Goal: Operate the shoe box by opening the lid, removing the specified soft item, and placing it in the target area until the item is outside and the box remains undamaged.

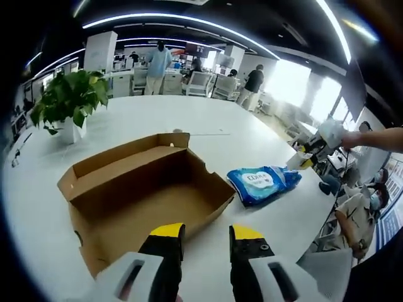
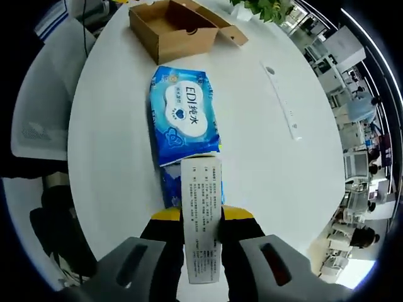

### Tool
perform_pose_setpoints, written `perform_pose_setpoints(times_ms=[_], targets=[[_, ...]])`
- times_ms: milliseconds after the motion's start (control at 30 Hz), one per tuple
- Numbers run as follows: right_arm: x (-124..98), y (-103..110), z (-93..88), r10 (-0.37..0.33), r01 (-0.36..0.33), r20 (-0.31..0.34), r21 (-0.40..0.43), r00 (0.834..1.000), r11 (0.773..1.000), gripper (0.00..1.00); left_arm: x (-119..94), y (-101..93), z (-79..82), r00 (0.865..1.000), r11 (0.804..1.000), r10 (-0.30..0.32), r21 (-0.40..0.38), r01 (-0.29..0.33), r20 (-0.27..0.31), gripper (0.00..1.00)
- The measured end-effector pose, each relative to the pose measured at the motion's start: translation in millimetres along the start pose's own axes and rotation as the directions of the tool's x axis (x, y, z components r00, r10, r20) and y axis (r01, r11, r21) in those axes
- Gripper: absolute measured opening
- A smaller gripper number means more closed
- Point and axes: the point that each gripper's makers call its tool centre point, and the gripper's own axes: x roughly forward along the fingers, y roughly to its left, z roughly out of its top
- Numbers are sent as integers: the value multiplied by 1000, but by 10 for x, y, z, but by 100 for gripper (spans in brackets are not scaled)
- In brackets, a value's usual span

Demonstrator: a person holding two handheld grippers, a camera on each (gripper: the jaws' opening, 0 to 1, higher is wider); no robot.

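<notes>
On the white round surface stands the shoe box, made of brown cardboard, open at the top and with nothing visible inside it. In the left gripper view the left tongs hover just before the near wall of the box; their two jaws, with yellow tips, stand apart and hold nothing. To the right of the box, near it but not touching, lies the blue pack of wet wipes (this is the soft item), flat on the surface and outside the box.

In the right gripper view the right tongs are closed on the near end of the pack of wet wipes, where a white label with small print stays between the two jaws. The rest of the pack rests on the surface, and the shoe box is farther away, well apart from the pack. In the left gripper view the right tongs come from the right side and meet the far end of the pack.

A potted plant stands on the surface behind the box. Some people stand far in the room.
</notes>
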Motion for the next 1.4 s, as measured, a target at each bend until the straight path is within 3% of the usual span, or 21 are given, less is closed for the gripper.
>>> perform_pose_setpoints(times_ms=[333, 533, 933, 1400], targets=[[182, -464, 159, -3, 2, -13, -54, 1000, 999, 19, -151, 227, -46, 998, 997, 58, -41, -58, 5, 28], [339, -655, 165, -10, 7, -36, -88, 999, 996, 19, -209, 335, -95, 997, 995, 81, -64, -80, 2, 28], [622, -656, 123, 27, -35, -69, -111, 997, 993, 19, -253, 457, -145, 994, 991, 105, -82, -105, -10, 28], [910, -528, 64, 77, -84, -83, -82, 994, 993, 19, -223, 419, -186, 995, 992, 95, -78, -96, -25, 28]])
